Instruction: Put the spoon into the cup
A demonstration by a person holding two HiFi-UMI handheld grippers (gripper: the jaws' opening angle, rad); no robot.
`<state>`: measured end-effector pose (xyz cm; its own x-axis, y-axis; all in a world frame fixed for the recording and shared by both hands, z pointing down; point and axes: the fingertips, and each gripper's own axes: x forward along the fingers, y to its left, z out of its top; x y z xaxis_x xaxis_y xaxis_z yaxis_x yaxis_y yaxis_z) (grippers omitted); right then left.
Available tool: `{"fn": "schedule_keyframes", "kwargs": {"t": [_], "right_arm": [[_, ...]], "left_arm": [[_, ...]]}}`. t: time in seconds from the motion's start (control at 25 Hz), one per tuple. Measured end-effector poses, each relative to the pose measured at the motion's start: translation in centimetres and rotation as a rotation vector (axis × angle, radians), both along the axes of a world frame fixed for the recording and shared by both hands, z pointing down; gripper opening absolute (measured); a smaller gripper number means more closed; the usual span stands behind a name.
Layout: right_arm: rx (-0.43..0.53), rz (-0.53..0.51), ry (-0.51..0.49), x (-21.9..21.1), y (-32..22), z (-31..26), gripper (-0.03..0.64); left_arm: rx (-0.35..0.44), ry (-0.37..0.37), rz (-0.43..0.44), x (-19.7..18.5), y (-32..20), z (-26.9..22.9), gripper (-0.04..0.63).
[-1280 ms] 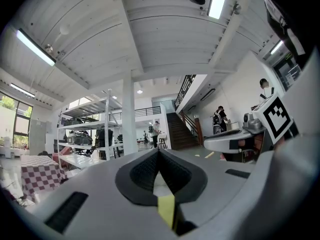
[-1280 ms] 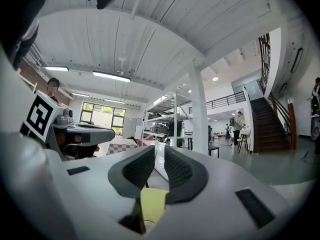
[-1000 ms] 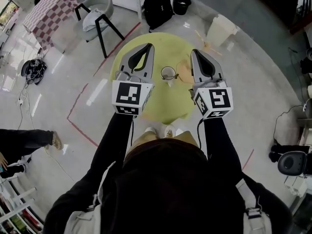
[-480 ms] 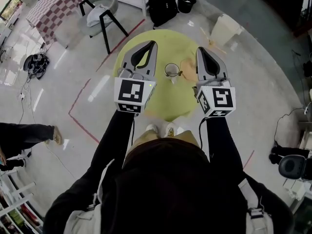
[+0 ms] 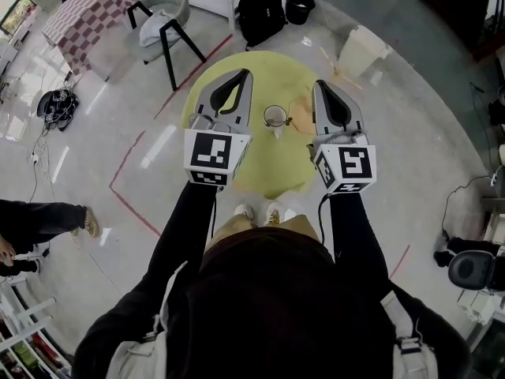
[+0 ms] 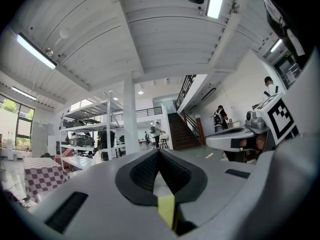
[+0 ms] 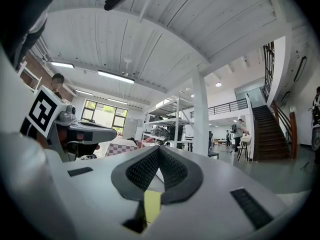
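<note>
A small round cup stands near the middle of the round yellow-green table, between my two grippers. A short brownish stick shows at the cup's right side and a pale bit lies just before it; I cannot tell which is the spoon. My left gripper is held level to the left of the cup, shut with nothing in it. My right gripper is to the cup's right, also shut and empty. Neither gripper view shows the cup or the table.
A tan patch lies on the table right of the cup. Beyond the table stand a grey chair, a black backpack, a black bucket and a white bin. Another person's leg is at the left.
The head view has shifted a little. Both grippers stay beside the cup, shut as before.
</note>
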<state>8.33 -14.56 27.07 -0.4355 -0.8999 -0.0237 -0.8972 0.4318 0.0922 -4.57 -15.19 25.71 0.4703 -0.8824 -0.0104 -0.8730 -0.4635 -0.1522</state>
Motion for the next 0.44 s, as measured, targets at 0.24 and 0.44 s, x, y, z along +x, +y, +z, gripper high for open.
{"fn": "schedule_keyframes", "kwargs": {"t": [0.24, 0.44], "right_arm": [[0.0, 0.006, -0.007, 0.43, 0.07, 0.01, 0.026], [-0.002, 0.005, -0.011, 0.54, 0.1, -0.06, 0.026]], "left_arm": [[0.004, -0.001, -0.004, 0.06, 0.03, -0.19, 0.015], [0.007, 0.001, -0.01, 0.07, -0.05, -0.46, 0.015]]}}
